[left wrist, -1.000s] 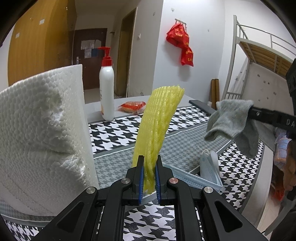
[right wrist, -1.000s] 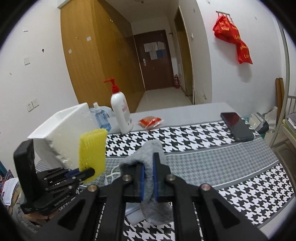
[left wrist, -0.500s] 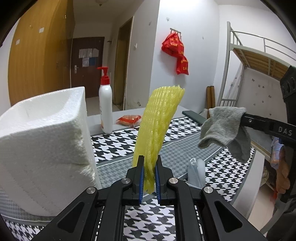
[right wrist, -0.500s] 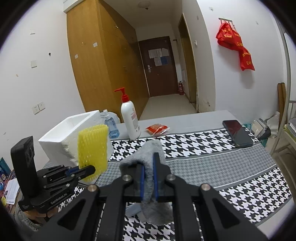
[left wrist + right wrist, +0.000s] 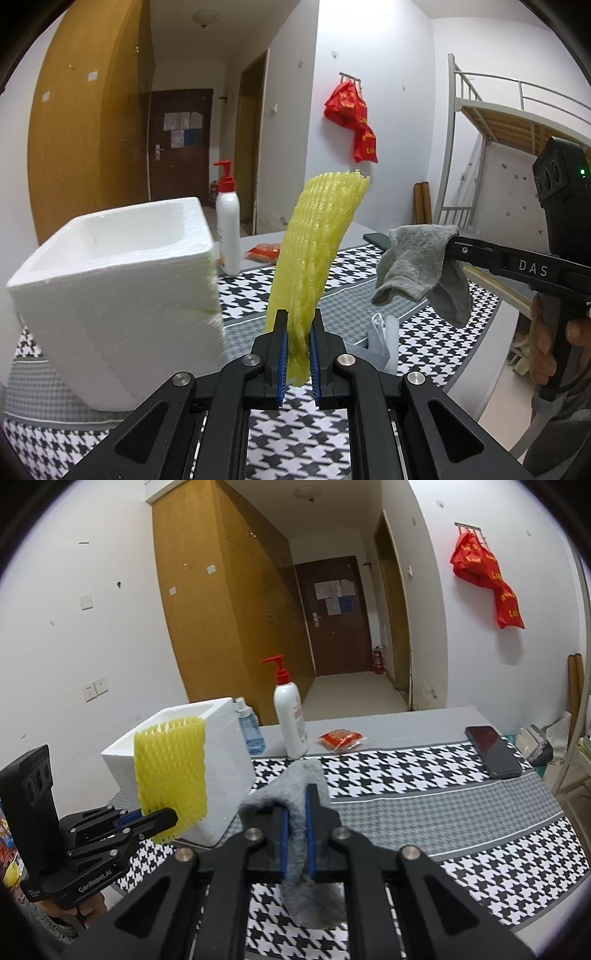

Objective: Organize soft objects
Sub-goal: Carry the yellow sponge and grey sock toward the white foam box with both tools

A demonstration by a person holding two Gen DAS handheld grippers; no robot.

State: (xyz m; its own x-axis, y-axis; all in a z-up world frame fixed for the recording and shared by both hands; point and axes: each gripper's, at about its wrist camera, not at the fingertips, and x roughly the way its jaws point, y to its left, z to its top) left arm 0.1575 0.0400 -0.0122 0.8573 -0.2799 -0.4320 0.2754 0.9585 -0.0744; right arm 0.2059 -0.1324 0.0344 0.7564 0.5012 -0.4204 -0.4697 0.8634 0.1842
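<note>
My left gripper (image 5: 297, 328) is shut on a yellow foam net sleeve (image 5: 317, 243), which stands upright from the jaws; the same sleeve (image 5: 170, 771) shows at left in the right wrist view, held by the left gripper (image 5: 162, 818). My right gripper (image 5: 295, 812) is shut on a grey sock (image 5: 299, 779) that drapes over and below its jaws; in the left wrist view the sock (image 5: 417, 266) hangs from the right gripper (image 5: 452, 243) at right. A white foam box (image 5: 122, 284), open at the top, stands on the table left of both; the foam box (image 5: 218, 746) is behind the sleeve.
A houndstooth cloth (image 5: 424, 797) covers the table. A blue face mask (image 5: 380, 339) lies below the sock. A pump bottle (image 5: 290, 720), a small blue bottle (image 5: 249, 731), a red snack packet (image 5: 341, 738) and a phone (image 5: 493, 751) sit farther back. A hand (image 5: 546, 354) grips the right handle.
Both grippers have risen and drawn back with the sleeve and the sock still held. The foam box's open top has come into the left wrist view.
</note>
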